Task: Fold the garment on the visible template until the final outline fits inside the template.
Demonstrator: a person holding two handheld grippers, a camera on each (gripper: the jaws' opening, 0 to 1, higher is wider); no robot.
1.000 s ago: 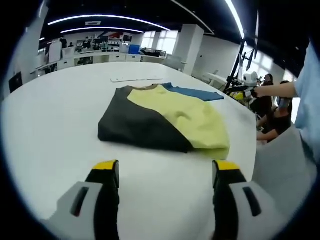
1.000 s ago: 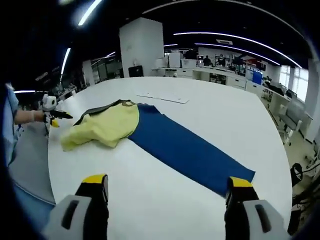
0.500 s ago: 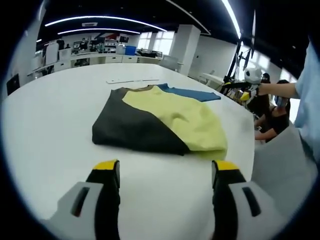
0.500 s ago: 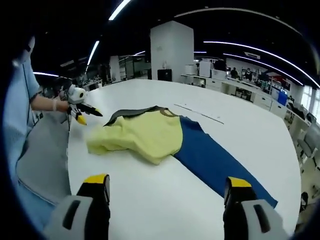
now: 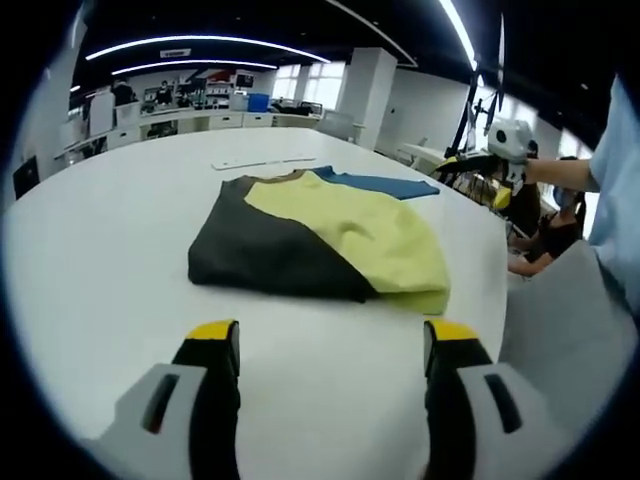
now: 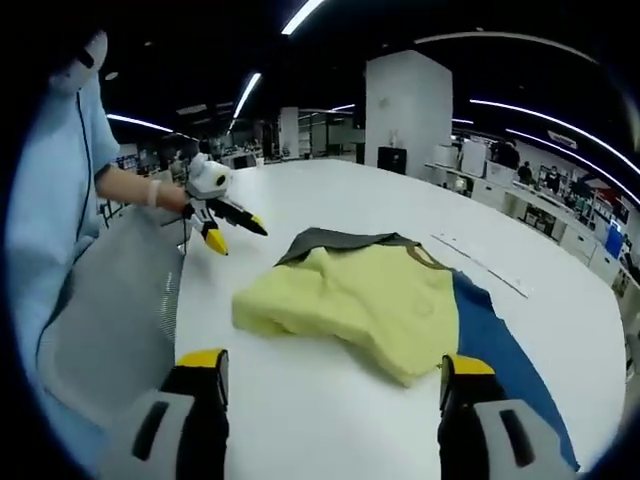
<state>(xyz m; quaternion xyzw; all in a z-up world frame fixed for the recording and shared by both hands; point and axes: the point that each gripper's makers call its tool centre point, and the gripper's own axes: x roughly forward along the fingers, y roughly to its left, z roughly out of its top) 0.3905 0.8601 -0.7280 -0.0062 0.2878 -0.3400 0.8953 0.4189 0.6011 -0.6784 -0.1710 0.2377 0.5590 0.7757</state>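
Garment lies on the white table, straight ahead of our left gripper and a bit beyond its tips, not touching. It's a three-colour piece: dark grey panel on the near-left side as that gripper sees it, yellow panel folded over the middle w/ a bunched lump at the near-right corner, blue part sticking out on the far side. Left jaws stand wide apart, nothing between them.

From our right gripper the same garment sits just ahead and slightly right of centre. Yellow lump is nearest, blue strip runs away past the right jaw toward the lower right, grey edge shows on the far side. Right jaws also spread, empty. The left gripper shows up at the upper left of the right gripper view, held above the table off the garment's far-left corner; the right one shows at the upper right of the left gripper view, raised and off to the side.

We can't make out any template outline under the cloth. A thin pale strip lies on the table beyond the collar.

Key relation, as we judge it: long axis of what's left unfolded is the blue part, and it runs along the right gripper's side, so the right hand is nearer to it. Next move prob. calls for that hand to pick up the blue end and bring it over toward the yellow; fold isn't finished yet.
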